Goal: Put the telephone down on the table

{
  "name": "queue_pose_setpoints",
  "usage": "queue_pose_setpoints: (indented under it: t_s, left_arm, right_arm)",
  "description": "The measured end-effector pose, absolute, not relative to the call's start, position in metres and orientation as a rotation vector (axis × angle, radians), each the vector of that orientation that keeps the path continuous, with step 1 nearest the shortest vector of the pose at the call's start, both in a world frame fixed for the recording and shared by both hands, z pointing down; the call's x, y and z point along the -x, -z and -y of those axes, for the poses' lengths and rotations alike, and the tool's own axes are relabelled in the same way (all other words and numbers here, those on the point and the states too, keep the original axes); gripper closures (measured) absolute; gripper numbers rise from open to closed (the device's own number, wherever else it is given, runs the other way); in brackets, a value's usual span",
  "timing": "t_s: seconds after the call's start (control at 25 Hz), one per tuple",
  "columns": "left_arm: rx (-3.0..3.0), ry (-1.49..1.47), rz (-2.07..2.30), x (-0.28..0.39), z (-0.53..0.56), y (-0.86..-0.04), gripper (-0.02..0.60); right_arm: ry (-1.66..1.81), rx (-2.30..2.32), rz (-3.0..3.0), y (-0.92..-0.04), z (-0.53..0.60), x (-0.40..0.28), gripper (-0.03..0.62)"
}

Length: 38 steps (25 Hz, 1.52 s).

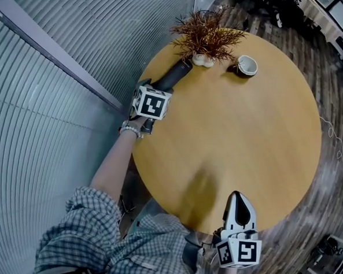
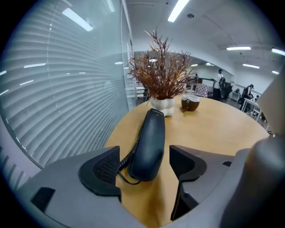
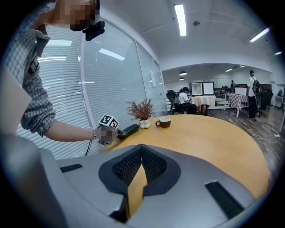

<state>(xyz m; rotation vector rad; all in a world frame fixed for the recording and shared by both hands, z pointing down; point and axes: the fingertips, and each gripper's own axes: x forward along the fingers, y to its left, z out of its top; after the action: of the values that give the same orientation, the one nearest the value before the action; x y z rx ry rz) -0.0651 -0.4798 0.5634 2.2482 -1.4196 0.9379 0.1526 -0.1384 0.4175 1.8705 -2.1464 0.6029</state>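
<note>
The black telephone handset (image 1: 175,74) lies flat on the round wooden table (image 1: 264,139), near its far left edge. My left gripper (image 1: 158,91) sits just behind its near end. In the left gripper view the handset (image 2: 149,143) rests between the two wide-open jaws, with a gap to each pad (image 2: 103,169), and its coiled cord (image 2: 126,158) trails off to the left. My right gripper (image 1: 239,197) hovers at the table's near edge, far from the handset. Its fingertips (image 3: 141,149) meet with nothing between them.
A dried reddish plant in a small white pot (image 1: 205,36) stands just past the handset's far end. A cup (image 1: 246,65) sits to its right. A glass wall with blinds (image 1: 60,69) runs close along the table's left edge.
</note>
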Motion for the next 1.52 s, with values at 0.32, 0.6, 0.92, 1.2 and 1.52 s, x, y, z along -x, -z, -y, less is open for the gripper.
queue_pose_setpoints:
  t_s: [0.32, 0.6, 0.92, 1.2, 1.52]
  left_arm:
    - [-2.347, -0.706, 1.426, 0.049, 0.438, -0.497, 0.241]
    - [-2.486, -0.511, 1.391, 0.026, 0.377, -0.423, 0.327]
    - [-2.601, -0.316, 1.289, -0.007, 0.289, -0.365, 0.479]
    - [-2.678, -0.201, 1.261, -0.011, 0.230, -0.320, 0.572]
    - [-2.724, -0.149, 1.227, -0.018, 0.192, -0.289, 0.574]
  right_arm:
    - [-0.512, -1.887, 2.200, -0.395, 0.139, -0.160, 0.586]
    - [-0.420, -1.929, 2.242, -0.371, 0.132, -0.169, 0.586]
    - [-0.332, -1.982, 2.291, -0.341, 0.117, -0.178, 0.586]
    - [-0.244, -2.024, 2.336, -0.307, 0.109, -0.183, 0.586]
    - [-0.166, -2.010, 2.403, -0.283, 0.110, -0.181, 0.586]
